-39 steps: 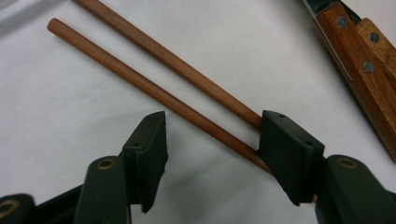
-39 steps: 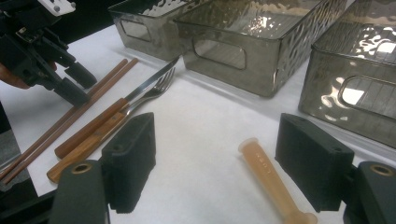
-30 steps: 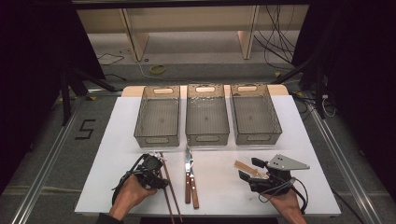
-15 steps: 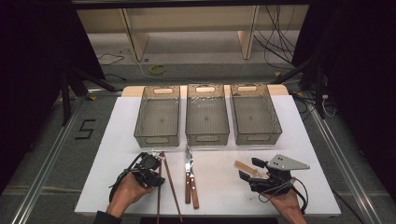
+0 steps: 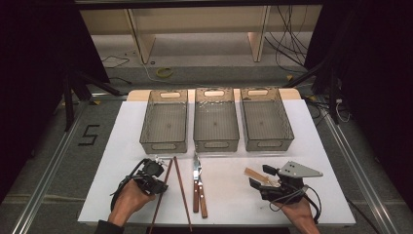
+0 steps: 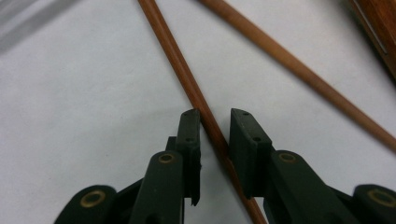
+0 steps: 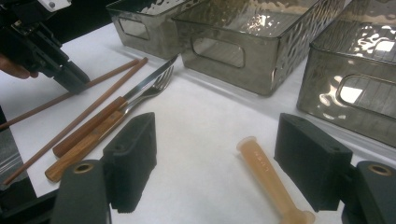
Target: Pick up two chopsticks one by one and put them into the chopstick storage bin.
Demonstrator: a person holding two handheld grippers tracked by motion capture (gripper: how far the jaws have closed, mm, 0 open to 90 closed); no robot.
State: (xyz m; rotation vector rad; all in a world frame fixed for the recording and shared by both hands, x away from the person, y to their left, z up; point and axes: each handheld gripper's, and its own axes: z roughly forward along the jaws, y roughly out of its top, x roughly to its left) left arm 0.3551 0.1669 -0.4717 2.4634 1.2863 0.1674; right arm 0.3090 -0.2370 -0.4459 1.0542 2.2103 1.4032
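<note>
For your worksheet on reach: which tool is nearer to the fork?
Left. The left tool sits at the chopsticks just beside the fork; the right tool is farther off, by the tan stick.

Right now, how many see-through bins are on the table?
3, in a row across the far side: left bin, middle bin, right bin. None looks hidden.
</note>
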